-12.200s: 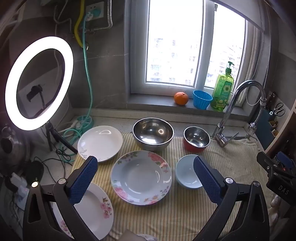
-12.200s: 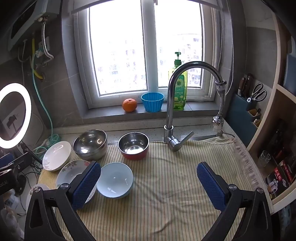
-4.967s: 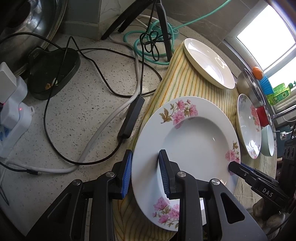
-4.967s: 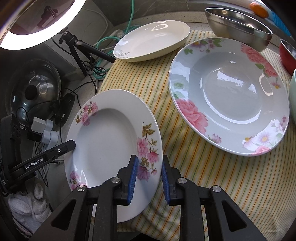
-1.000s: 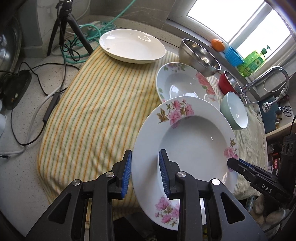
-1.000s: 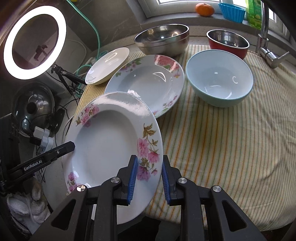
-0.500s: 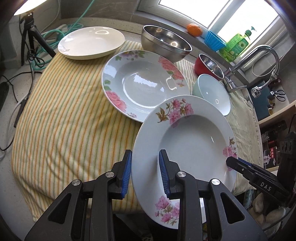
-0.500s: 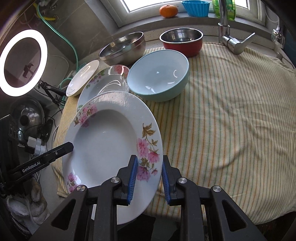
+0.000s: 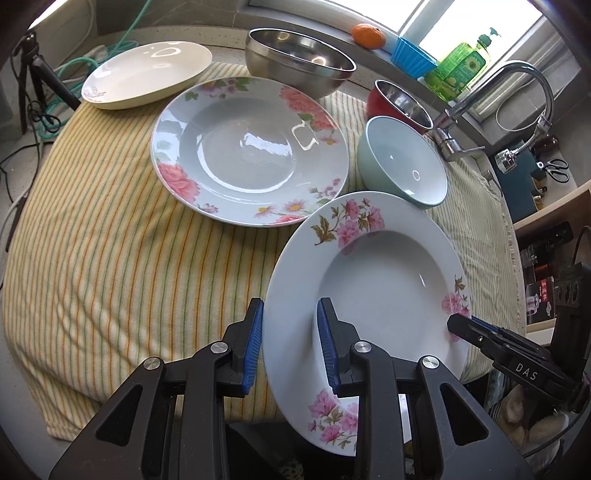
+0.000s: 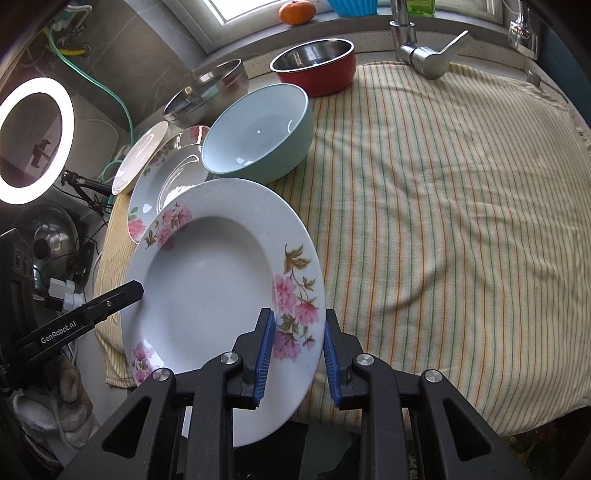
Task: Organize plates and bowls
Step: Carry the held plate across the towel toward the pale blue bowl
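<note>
A white deep plate with pink flowers (image 9: 384,295) (image 10: 207,280) hangs above the front of the striped cloth, held from both sides. My left gripper (image 9: 290,341) is shut on its left rim, my right gripper (image 10: 297,354) is shut on its right rim. Behind it on the cloth lie a larger floral plate (image 9: 247,151) (image 10: 162,173), a plain cream plate (image 9: 147,74) (image 10: 138,158) and a pale green bowl (image 9: 402,166) (image 10: 258,133). Farther back stand a big steel bowl (image 9: 295,59) (image 10: 207,92) and a red bowl with steel lining (image 9: 399,101) (image 10: 314,66).
A yellow striped cloth (image 10: 443,206) covers the counter. The tap (image 9: 498,96) (image 10: 421,51) rises at the back right. An orange (image 9: 367,35), a blue cup (image 9: 412,59) and green soap bottle (image 9: 461,70) sit on the sill. Ring light (image 10: 33,140) and cables (image 9: 33,110) are left.
Both grippers have carried the flowered plate to the right along the cloth, past the large floral plate toward the pale green bowl. The grips on the rim are unchanged.
</note>
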Tool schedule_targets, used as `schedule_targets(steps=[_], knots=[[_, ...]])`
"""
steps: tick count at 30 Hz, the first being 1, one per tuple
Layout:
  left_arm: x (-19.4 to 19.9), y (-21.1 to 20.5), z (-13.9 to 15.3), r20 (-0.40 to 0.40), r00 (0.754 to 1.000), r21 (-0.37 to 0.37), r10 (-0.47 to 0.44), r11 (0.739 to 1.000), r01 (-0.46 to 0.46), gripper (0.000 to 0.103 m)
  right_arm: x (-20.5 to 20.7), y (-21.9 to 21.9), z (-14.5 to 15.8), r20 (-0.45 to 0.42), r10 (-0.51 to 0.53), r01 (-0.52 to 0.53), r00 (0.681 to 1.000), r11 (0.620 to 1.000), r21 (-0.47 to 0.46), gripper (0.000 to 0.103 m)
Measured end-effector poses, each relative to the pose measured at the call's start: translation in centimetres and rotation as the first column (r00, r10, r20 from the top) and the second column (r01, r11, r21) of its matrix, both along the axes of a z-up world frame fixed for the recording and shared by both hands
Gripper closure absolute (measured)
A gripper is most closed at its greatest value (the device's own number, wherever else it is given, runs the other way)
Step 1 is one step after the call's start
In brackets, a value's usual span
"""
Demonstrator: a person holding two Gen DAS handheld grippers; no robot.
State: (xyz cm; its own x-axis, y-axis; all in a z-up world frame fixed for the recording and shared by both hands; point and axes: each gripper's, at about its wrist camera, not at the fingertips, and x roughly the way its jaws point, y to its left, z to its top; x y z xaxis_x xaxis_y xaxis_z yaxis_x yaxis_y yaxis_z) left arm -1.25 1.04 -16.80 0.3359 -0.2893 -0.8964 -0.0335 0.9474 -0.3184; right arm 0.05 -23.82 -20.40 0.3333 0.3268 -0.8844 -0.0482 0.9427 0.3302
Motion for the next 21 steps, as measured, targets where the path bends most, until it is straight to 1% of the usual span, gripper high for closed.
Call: schedule_targets(steps=[7,12,21], knots=[[0.6,-1.3,-0.6,-0.010,0.999,0.010,-0.034,0.999,0.034,0.076,-0.1,-1.2,-0.4,-0.010,-0.021,0.021,1.000,1.000,-0.004,0.080],[0.8,-1.6,-1.4,-0.030,0.999,0.015,-0.038,0.999,0.038,0.076,0.0,-1.4,-1.0,-0.019,-0.027,0.027,0.999,1.000,-0.009,0.080],[1.1,-1.9,-2.0,-0.033,0.999,0.026,-0.042,0.999,0.043,0.076,0.8,-1.2,-1.7,-0.024,-0.032,0.032,0.999,0.999,-0.015,0.079]])
